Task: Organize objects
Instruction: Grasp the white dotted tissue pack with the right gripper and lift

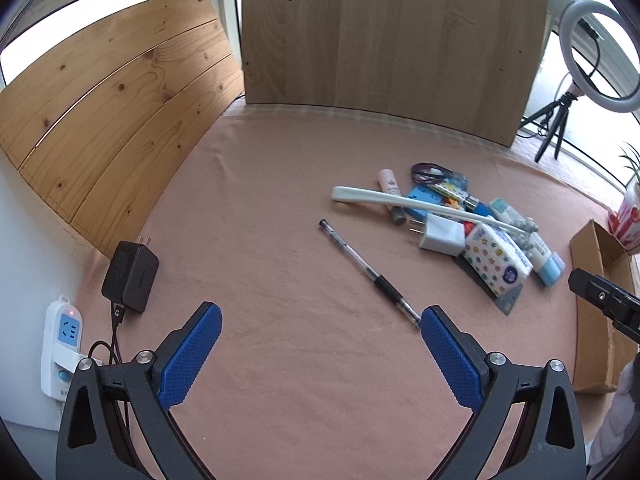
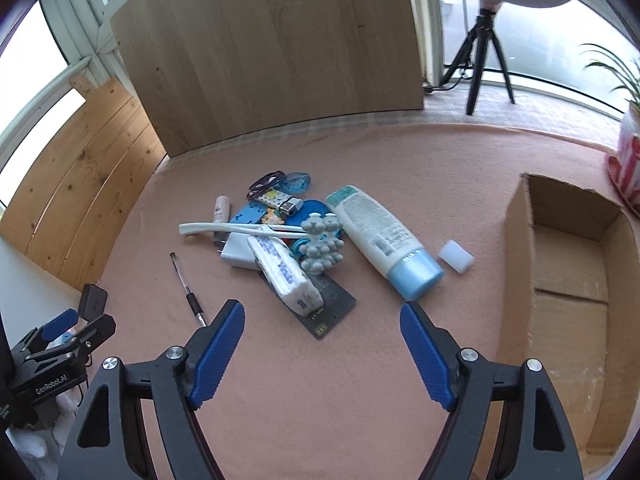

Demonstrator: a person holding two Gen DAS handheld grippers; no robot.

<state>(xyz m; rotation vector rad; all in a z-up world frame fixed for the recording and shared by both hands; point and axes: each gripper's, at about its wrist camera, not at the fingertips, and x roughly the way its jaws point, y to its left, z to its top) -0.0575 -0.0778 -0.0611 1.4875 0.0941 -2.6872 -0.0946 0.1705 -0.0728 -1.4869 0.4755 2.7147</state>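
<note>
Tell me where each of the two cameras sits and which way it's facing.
Left wrist: on the left gripper, open, low over the pink cloth, facing the pen and wood boards; the right gripper's edge shows.
Right wrist: on the right gripper, open, facing the lotion tube and cardboard box; left gripper at lower left.
Shared: pen, tissue pack, box.

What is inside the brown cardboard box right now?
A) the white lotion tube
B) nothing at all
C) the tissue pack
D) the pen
B: the open brown cardboard box shows only its bare bottom, while the white lotion tube with a blue cap lies outside it on the pink cloth.
</note>
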